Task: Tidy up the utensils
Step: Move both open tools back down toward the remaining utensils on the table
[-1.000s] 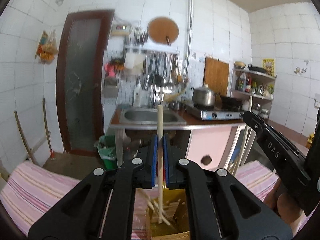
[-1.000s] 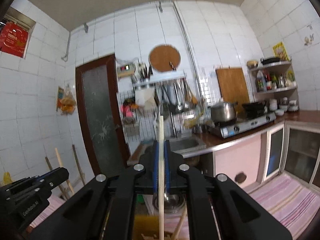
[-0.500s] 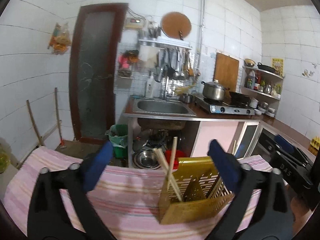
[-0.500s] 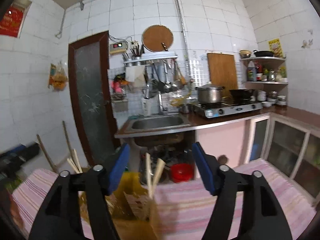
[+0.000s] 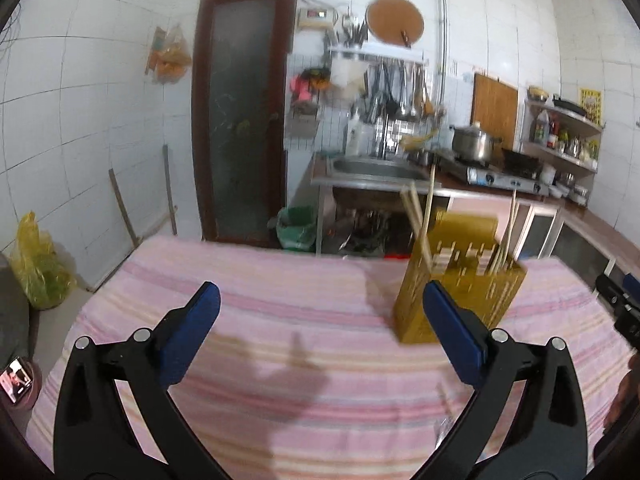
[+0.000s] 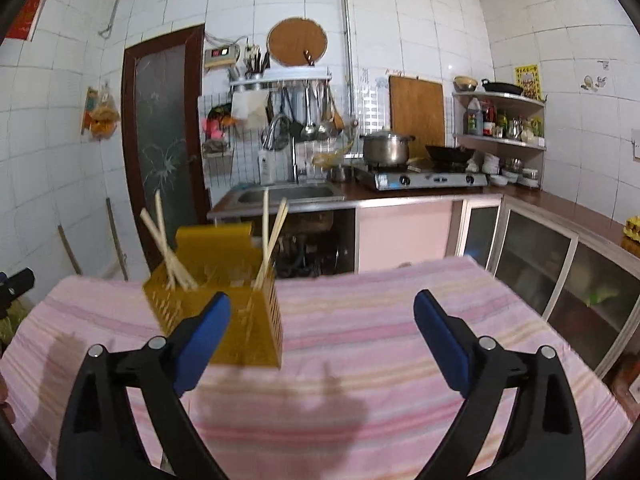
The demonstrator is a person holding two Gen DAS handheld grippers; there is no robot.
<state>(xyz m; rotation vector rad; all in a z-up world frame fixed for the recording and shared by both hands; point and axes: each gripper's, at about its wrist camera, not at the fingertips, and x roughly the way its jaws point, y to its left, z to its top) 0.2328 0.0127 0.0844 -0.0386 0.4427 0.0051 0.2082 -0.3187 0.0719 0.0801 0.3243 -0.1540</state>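
Hovering over the cloth (image 5: 280,312), your left gripper (image 5: 320,332) gapes empty, your right gripper (image 6: 322,338) is opening, empty; holder (image 6: 248,320) with chopsticks (image 6: 272,240) at ten o'clock

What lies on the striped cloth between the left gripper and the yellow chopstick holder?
Nothing: in the left wrist view, only bare striped cloth separates the open left gripper from the yellow chopstick holder.

White tiled walls (image 6: 420,20), a dark-framed glass door (image 5: 240,112), a steel sink (image 6: 288,194), a gas stove (image 6: 424,179), corner shelves (image 6: 504,120), striped pink cloth (image 5: 280,320).
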